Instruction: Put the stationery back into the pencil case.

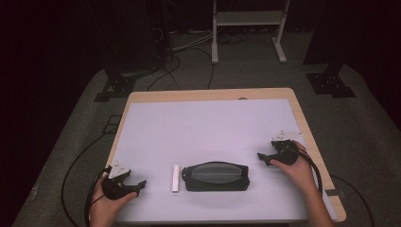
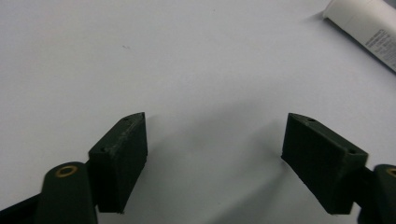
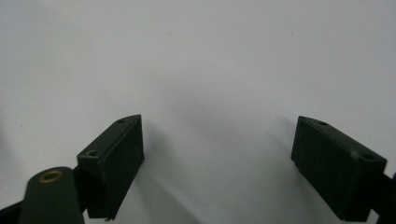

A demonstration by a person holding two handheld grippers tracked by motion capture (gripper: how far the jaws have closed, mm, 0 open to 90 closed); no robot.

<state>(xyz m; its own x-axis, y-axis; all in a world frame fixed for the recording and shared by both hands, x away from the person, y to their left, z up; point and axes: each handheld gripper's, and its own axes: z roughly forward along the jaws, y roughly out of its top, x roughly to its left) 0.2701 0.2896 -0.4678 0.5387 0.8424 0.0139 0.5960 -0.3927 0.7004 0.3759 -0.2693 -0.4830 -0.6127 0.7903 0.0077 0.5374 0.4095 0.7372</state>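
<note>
A white mat (image 1: 208,127) covers the wooden desk (image 1: 302,118) in a dark room; both grippers' fingers (image 2: 123,158) gape empty, a matte black case (image 1: 216,177) between them.

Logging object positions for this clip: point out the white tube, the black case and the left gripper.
white tube (image 1: 176,178), high view, middle of its body
black case (image 1: 216,176), high view, centre of its lid
left gripper (image 1: 136,186), high view, between its fingertips

Black case (image 1: 216,177) and white tube (image 1: 176,178) apparently block the near-centre mat.

Likely lab: dark room, floor cables (image 1: 187,59), stands (image 1: 331,81).
</note>
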